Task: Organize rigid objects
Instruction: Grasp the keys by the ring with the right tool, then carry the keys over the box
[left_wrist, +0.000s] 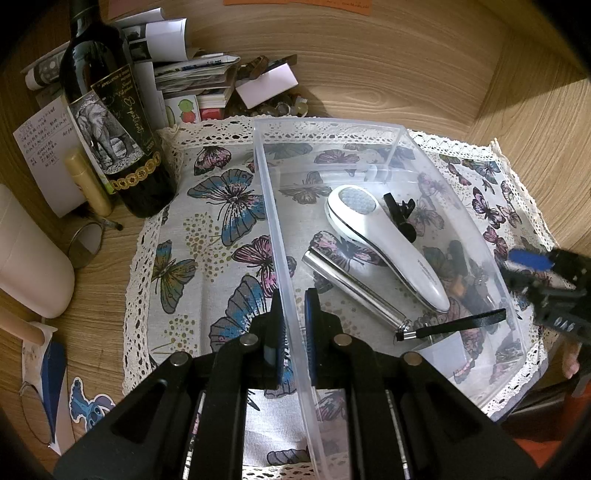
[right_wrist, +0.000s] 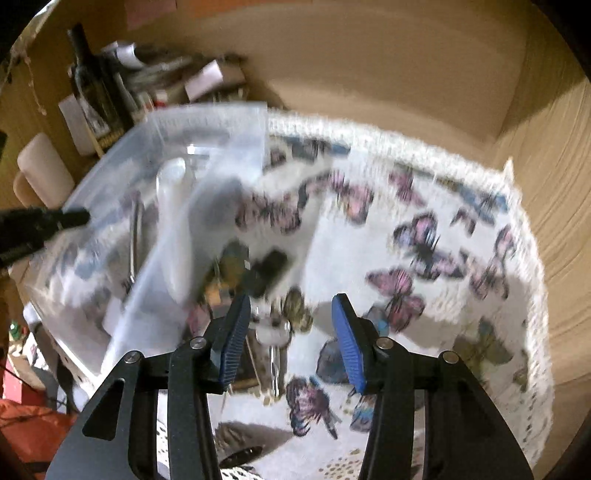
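Note:
A clear plastic bin (left_wrist: 280, 221) stands on a butterfly-print cloth (left_wrist: 207, 229). My left gripper (left_wrist: 295, 325) is shut on the bin's left wall. Inside the bin lie a white handheld device (left_wrist: 384, 243), a silver metal bar with a black strap (left_wrist: 354, 291), a black clip (left_wrist: 400, 214) and small dark items (left_wrist: 461, 273). My right gripper (right_wrist: 291, 332) is open and empty, just right of the bin (right_wrist: 177, 192); it shows at the right edge of the left wrist view (left_wrist: 546, 280). The right wrist view is blurred; dark items and keys (right_wrist: 273, 332) lie ahead of its fingers.
A dark wine bottle (left_wrist: 110, 122), a gold tube (left_wrist: 88, 184), papers (left_wrist: 192, 70), a white cylinder (left_wrist: 29, 254) and a small round mirror (left_wrist: 85, 245) crowd the wooden surface left of the cloth. Wooden walls (left_wrist: 369, 55) close the back and right.

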